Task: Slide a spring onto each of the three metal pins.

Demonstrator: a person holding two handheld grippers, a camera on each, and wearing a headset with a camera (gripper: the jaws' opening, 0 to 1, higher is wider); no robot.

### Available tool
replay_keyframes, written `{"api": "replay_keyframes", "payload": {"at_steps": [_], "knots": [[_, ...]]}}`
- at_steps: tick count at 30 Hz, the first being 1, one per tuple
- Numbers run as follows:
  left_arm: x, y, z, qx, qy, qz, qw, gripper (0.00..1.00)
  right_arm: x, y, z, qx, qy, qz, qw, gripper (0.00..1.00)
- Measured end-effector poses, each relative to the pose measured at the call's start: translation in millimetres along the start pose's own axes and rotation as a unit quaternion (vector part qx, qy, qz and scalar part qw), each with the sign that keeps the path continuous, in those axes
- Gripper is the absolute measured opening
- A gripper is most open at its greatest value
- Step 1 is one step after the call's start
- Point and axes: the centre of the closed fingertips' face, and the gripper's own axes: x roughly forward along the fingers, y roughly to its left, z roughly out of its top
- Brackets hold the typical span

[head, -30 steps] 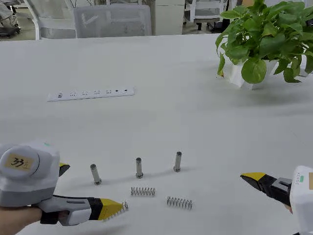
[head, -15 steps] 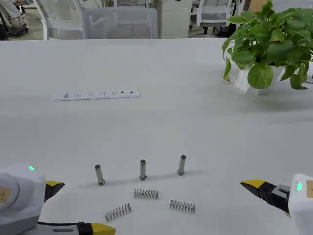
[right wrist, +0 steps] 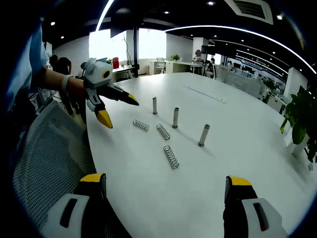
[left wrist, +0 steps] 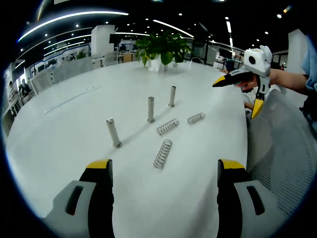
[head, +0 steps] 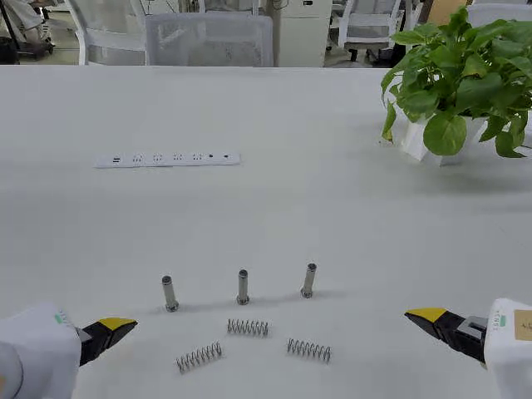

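Three metal pins stand upright in a row on the white table: left pin [head: 169, 293], middle pin [head: 243, 287], right pin [head: 309, 281]. All three are bare. In front of them lie three springs flat on the table: one at the left [head: 199, 357], one in the middle [head: 248, 327], one at the right [head: 308, 350]. My left gripper [left wrist: 164, 166] is open, and the left spring [left wrist: 162, 152] lies just ahead of it. Its yellow fingertip [head: 115, 325] shows at the bottom left. My right gripper [right wrist: 166, 179] is open and holds nothing, well to the right of the springs.
A white power strip [head: 166, 158] lies farther back on the table. A potted plant [head: 457, 75] stands at the back right. Chairs [head: 208, 37] stand beyond the far edge. The near table edge runs just under both grippers.
My left gripper has drawn back to the lower left, away from the left spring, which now lies free on the table. The right gripper has barely moved.
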Motion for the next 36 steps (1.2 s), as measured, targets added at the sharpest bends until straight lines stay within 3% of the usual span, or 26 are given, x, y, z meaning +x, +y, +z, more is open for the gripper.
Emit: {"api": "replay_keyframes", "payload": {"at_steps": [6, 17, 26, 36], "knots": [[3.5, 2.3, -2.9, 0.003, -0.003, -0.001, 1.0, 0.72, -1.0, 0.5, -1.7, 0.0, 0.003, -0.001, 1.0, 0.99], [11.8, 9.1, -5.5, 0.016, -0.004, 0.004, 0.9999, 0.37, -0.2, 2.7, -2.3, -0.002, 0.005, 0.0, 1.0, 0.99], [20.1, 9.3, -8.6, 0.025, 0.005, 0.0, 0.9997, 0.23, -2.4, 2.0, -5.6, -0.001, 0.008, -0.003, 1.0, 0.99], [26.4, 10.5, -10.4, 0.03, 0.016, -0.004, 0.9994, 0.16, -2.9, 2.5, -8.5, 0.003, 0.01, -0.005, 0.9999, 0.99]]}}
